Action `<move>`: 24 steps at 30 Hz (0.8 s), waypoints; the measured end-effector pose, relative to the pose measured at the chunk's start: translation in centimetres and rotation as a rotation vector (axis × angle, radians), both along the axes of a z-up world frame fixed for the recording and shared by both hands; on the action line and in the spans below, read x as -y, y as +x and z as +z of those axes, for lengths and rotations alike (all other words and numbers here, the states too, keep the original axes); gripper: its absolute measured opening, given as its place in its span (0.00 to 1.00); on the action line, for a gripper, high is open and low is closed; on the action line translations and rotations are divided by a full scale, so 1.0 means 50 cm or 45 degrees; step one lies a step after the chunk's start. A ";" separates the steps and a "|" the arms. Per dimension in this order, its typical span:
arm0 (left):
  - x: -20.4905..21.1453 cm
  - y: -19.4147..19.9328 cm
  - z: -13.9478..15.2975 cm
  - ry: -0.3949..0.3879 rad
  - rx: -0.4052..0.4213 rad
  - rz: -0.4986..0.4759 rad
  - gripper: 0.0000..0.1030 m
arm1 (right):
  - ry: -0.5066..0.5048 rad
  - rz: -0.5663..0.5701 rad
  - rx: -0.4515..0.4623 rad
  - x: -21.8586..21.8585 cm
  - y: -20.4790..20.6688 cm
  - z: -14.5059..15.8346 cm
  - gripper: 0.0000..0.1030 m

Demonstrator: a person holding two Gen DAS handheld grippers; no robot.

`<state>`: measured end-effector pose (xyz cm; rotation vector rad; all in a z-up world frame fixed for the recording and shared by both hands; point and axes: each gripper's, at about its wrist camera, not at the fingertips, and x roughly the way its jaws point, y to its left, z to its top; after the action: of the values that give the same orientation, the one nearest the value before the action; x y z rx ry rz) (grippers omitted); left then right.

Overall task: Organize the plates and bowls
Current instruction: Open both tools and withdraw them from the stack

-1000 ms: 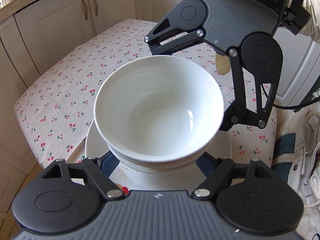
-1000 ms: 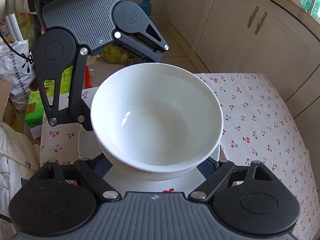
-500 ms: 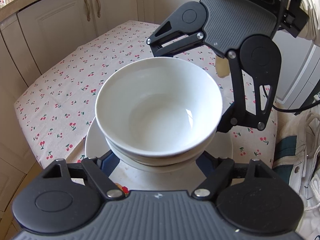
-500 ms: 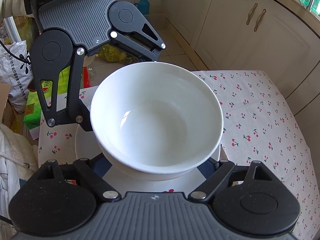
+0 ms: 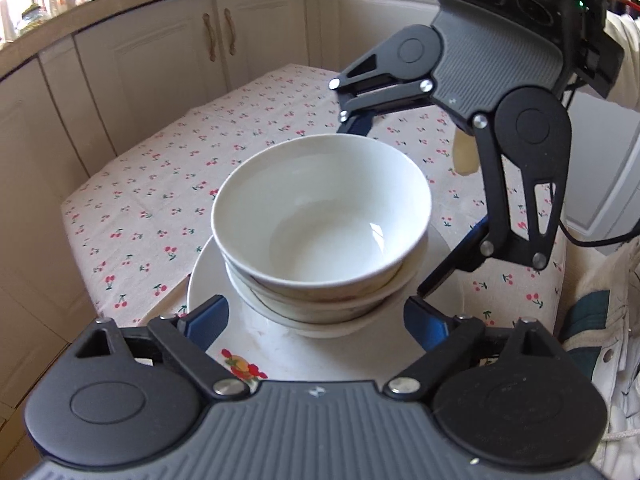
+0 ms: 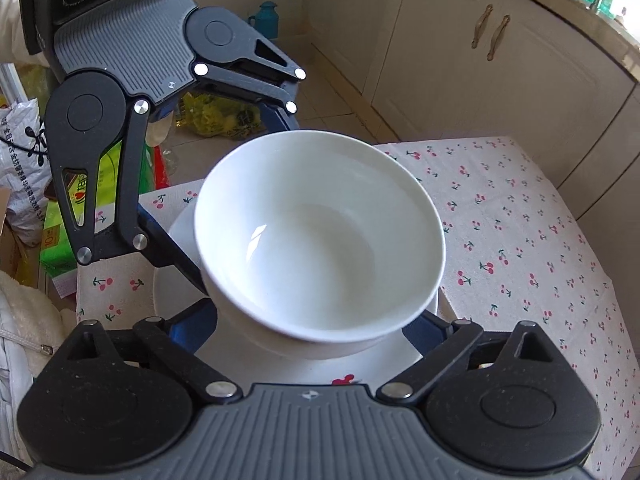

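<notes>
A white bowl sits nested on top of a stack of white bowls. The stack stands on a white plate with a fruit print. My two grippers face each other across the stack. My left gripper has its jaws opening, its blue fingertips standing clear on either side of the lower bowls. My right gripper is also opening, its fingers straddling the stack without pressing on it.
The plate stands near one end of a table under a cherry-print cloth. Cream cabinets lie beyond it. Bags and boxes and a teal jug are on the floor. A white garment hangs beside the table.
Both grippers' jaws have spread apart and let go of the top bowl. The bowl now rests in the stack, and both cameras sit a little further back from it.
</notes>
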<state>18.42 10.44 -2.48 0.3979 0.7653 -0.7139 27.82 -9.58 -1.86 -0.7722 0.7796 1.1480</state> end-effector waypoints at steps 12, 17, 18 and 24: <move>0.023 -0.177 0.054 -0.247 0.314 0.471 0.99 | 0.196 -0.677 0.195 0.123 -0.126 0.058 1.00; 0.055 -0.218 0.070 -0.311 0.298 0.893 0.99 | 0.298 -1.037 0.236 0.173 -0.182 0.059 1.00; 0.062 -0.227 0.072 -0.324 0.288 0.942 0.99 | 0.314 -1.081 0.230 0.181 -0.193 0.062 1.00; 0.104 -0.288 0.081 -0.267 0.279 1.051 0.99 | 0.378 -1.181 0.278 0.213 -0.270 0.078 1.00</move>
<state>4.04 5.26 1.57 -0.0494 0.5671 0.0308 14.31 -20.24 2.02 -0.2107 0.6445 0.3161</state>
